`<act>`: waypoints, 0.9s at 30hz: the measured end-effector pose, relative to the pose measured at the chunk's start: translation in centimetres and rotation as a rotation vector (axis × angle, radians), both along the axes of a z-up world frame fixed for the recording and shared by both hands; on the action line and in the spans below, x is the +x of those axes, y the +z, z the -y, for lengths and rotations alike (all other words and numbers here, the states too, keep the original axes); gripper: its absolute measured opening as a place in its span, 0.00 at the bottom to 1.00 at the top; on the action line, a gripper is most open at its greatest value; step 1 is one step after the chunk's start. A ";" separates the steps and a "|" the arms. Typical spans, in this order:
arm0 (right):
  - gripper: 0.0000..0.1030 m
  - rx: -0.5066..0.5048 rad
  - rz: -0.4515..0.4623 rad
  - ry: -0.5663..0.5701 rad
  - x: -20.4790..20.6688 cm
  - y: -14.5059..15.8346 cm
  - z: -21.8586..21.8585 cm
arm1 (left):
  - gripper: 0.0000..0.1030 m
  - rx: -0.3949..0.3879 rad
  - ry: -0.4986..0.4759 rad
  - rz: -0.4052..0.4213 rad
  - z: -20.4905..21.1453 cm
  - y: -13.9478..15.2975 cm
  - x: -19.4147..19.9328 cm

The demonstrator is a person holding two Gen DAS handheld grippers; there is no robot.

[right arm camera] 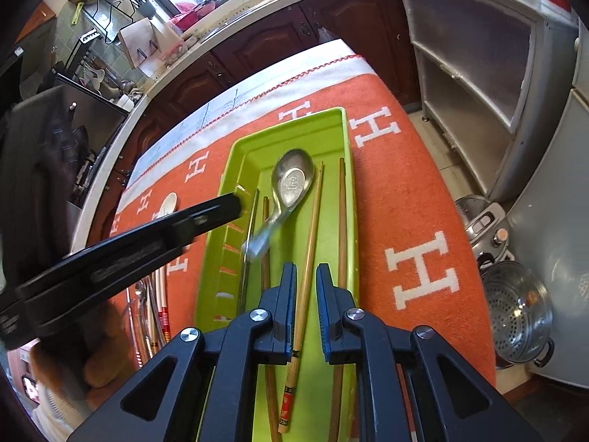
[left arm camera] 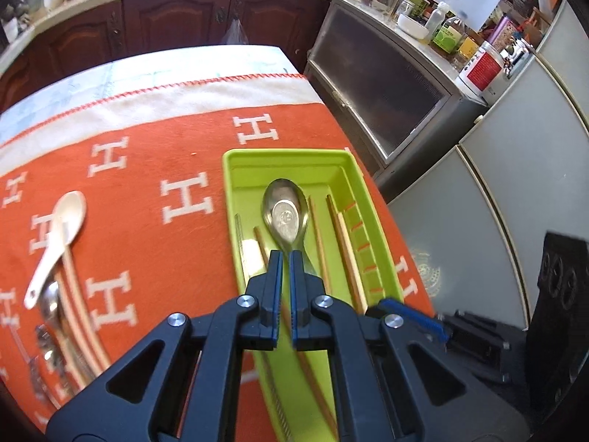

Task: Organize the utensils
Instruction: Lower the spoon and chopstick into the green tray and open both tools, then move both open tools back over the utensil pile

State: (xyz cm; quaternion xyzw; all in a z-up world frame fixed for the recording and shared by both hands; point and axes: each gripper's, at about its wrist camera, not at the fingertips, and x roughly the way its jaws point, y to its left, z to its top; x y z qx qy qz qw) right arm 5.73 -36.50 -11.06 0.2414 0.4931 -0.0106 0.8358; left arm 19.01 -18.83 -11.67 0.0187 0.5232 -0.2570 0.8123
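Note:
A lime-green tray lies on the orange cloth and holds a metal spoon and several wooden chopsticks. My left gripper hovers over the spoon's neck with its jaws shut and nothing between them; the handle runs on beneath the right finger. In the right wrist view the left gripper ends above the tray's left wall, clear of the spoon. My right gripper straddles a light chopstick lying in the tray, with a gap on each side of it.
A white ceramic spoon and a pile of cutlery and chopsticks lie on the cloth left of the tray. A metal steamer pot stands on the floor to the right. Dark cabinets and a grey sideboard ring the table.

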 end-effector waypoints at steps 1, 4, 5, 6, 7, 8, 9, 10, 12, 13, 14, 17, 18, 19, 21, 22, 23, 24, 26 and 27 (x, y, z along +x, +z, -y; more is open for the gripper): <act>0.11 -0.009 0.001 0.000 -0.5 0.3 -0.2 | 0.00 0.011 0.000 0.007 -0.2 0.3 -0.5; 0.11 -0.020 0.006 0.008 -1.6 0.9 -1.0 | 0.00 0.051 0.009 0.022 -2.1 1.0 -2.6; 0.11 -0.023 0.007 0.011 -1.9 1.1 -1.2 | 0.00 0.056 0.012 0.027 -2.9 1.4 -3.5; 0.11 -0.033 0.009 0.016 -2.2 1.3 -1.6 | 0.00 0.065 0.018 0.031 -3.6 1.6 -4.2; 0.11 -0.039 0.012 0.020 -2.7 1.6 -1.9 | 0.00 0.074 0.024 0.035 -4.4 2.0 -5.1; 0.11 -0.047 0.016 0.026 -3.2 1.8 -2.2 | 0.00 0.083 0.031 0.042 -5.2 2.2 -5.8; 0.11 -0.048 0.020 0.034 -3.6 2.0 -2.6 | 0.00 0.090 0.037 0.047 -5.9 2.4 -6.5; 0.11 -0.045 0.022 0.041 -3.9 2.2 -3.0 | 0.00 0.094 0.044 0.052 -6.7 2.6 -7.2; 0.11 -0.041 0.026 0.053 -4.9 2.6 -3.9 | 0.00 0.099 0.062 0.050 -8.4 2.7 -8.4; 0.11 -0.042 0.026 0.062 -5.2 2.8 -4.4 | 0.00 0.100 0.070 0.046 -9.2 2.7 -8.9; 0.11 -0.043 0.026 0.070 -5.5 3.0 -4.9 | 0.00 0.100 0.080 0.040 -10.1 2.6 -9.5; 0.11 -0.043 0.026 0.100 -6.0 3.6 -6.6 | 0.00 0.106 0.115 0.021 -12.5 2.3 -10.5; 0.11 -0.040 0.028 0.113 -6.3 3.9 -7.3 | 0.00 0.102 0.129 0.014 -13.5 2.2 -10.9; 0.11 -0.040 0.029 0.122 -6.3 4.0 -7.8 | 0.00 0.099 0.139 0.008 -14.3 2.0 -11.1; 0.11 -0.043 0.036 0.143 -6.8 4.6 -9.1 | 0.00 0.099 0.165 0.001 -15.8 1.8 -11.7; 0.11 -0.043 0.039 0.152 -6.9 4.8 -9.7 | 0.00 0.102 0.178 0.003 -16.6 1.8 -12.1; 0.11 -0.045 0.041 0.162 -7.0 5.0 -10.4 | 0.00 0.107 0.190 0.007 -17.3 1.6 -12.3; 0.11 -0.047 0.042 0.173 -7.1 5.3 -11.1 | 0.00 0.114 0.202 0.011 -17.8 1.5 -12.4; 0.11 -0.051 0.045 0.192 -7.1 5.6 -12.3 | 0.00 0.124 0.220 0.013 -18.9 1.3 -12.6; 0.11 -0.054 0.044 0.201 -7.1 5.8 -13.0 | 0.00 0.128 0.230 0.012 -19.5 1.1 -12.7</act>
